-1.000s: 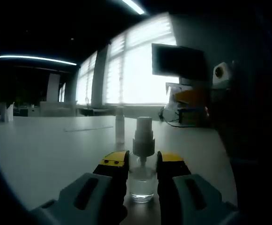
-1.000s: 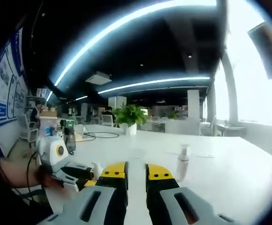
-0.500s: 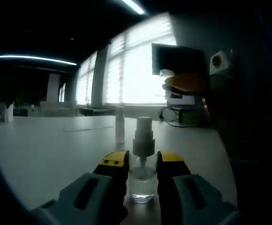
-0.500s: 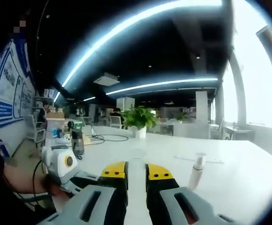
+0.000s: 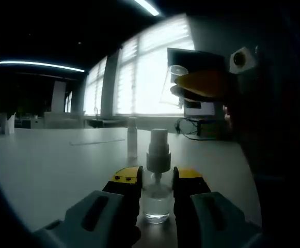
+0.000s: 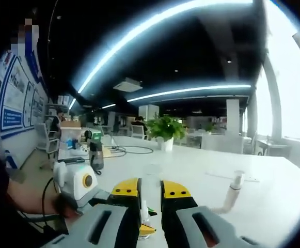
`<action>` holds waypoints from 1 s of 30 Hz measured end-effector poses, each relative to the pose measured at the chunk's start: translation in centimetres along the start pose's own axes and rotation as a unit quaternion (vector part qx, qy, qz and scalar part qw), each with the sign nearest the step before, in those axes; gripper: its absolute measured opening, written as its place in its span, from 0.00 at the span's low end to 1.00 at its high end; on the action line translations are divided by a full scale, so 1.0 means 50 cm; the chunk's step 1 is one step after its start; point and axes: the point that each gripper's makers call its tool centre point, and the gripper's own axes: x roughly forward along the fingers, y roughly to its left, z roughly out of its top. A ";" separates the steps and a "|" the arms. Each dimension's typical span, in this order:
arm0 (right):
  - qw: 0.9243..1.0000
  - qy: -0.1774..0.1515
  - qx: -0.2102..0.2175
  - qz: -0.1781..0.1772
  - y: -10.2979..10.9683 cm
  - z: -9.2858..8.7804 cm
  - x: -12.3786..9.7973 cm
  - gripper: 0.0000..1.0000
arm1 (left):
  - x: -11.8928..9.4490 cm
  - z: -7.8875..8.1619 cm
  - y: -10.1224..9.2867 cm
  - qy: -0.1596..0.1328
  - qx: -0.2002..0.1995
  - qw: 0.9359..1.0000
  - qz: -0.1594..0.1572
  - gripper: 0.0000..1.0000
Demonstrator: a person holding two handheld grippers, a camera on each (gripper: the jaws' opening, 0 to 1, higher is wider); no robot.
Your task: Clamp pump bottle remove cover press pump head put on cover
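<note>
A small clear pump bottle (image 5: pixel 156 194) stands on the white table (image 5: pixel 62 160), and my left gripper (image 5: pixel 157 178) is shut on its body. Its grey pump head (image 5: pixel 158 150) is bare and rises above the jaws. Up and to the right of it, my right gripper (image 5: pixel 183 87) comes in with yellow fingers (image 5: pixel 204 82) shut on the clear cover (image 5: pixel 170 85), which hangs well above the pump head. In the right gripper view, the right gripper (image 6: pixel 151 187) has its jaws nearly together, with the bottle (image 6: pixel 144 219) below them and the left gripper (image 6: pixel 82 182) in a person's hand at lower left.
A second slim white bottle (image 5: pixel 132 137) stands on the table behind the clamped one, and it leans at the right as the slim bottle (image 6: pixel 234 188) in the right gripper view. A dark monitor (image 5: pixel 196 64) and cables sit at the back right. A potted plant (image 6: pixel 166 132) stands far off.
The right gripper with the clear cover has risen and moved left, closer to above the pump head. The left gripper and the bottle have stayed still.
</note>
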 end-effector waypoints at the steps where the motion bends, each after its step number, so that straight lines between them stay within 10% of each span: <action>1: 1.000 0.002 0.000 0.002 0.003 -0.003 0.003 0.10 | 0.000 0.000 0.000 0.000 0.000 1.000 0.000 0.15; 30: 0.999 0.035 -0.009 0.017 0.028 -0.047 0.026 0.10 | 0.000 0.001 -0.003 0.000 0.000 1.000 0.000 0.15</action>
